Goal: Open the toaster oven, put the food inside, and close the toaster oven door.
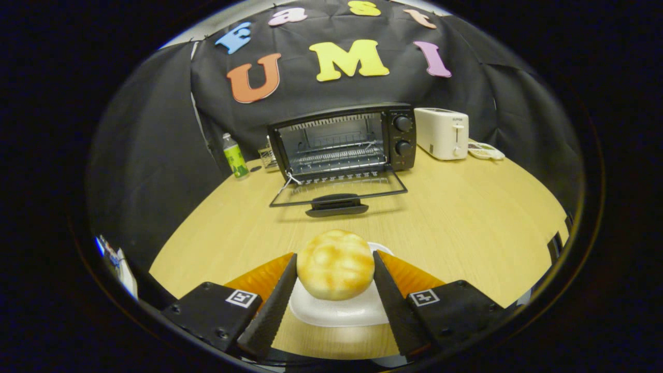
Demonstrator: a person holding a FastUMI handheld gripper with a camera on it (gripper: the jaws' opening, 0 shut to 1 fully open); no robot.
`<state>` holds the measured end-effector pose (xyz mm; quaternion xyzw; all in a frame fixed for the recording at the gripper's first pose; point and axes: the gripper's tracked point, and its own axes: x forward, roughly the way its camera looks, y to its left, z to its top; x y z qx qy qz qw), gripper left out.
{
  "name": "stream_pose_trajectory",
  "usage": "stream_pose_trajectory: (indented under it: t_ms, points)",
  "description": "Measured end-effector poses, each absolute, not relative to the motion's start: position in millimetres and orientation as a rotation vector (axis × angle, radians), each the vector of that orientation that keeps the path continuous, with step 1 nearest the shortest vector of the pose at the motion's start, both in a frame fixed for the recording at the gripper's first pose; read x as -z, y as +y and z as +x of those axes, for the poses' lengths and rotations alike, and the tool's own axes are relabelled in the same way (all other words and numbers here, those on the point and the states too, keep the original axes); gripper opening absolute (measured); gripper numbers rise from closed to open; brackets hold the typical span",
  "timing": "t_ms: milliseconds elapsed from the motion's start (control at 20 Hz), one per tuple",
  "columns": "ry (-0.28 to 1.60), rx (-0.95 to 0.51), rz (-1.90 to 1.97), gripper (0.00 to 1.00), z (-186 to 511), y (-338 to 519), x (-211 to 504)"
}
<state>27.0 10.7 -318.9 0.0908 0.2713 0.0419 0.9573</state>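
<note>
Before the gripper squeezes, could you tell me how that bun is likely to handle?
The bun looks puffy, so probably light and easily dented. Its domed shape may let it roll off the plate if nudged. The gripper is open, fingers flanking it; whether they touch is unclear.

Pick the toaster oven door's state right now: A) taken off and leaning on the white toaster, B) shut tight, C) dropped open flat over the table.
C: the toaster oven door lies folded down, racks exposed, beyond the bun between the tongs.
</note>
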Motion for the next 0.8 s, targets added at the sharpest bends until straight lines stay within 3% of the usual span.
stream_pose_trajectory:
  t_ms: [800]
  points:
    - [0.294,-0.172,0.520,0.91,142,25,225]
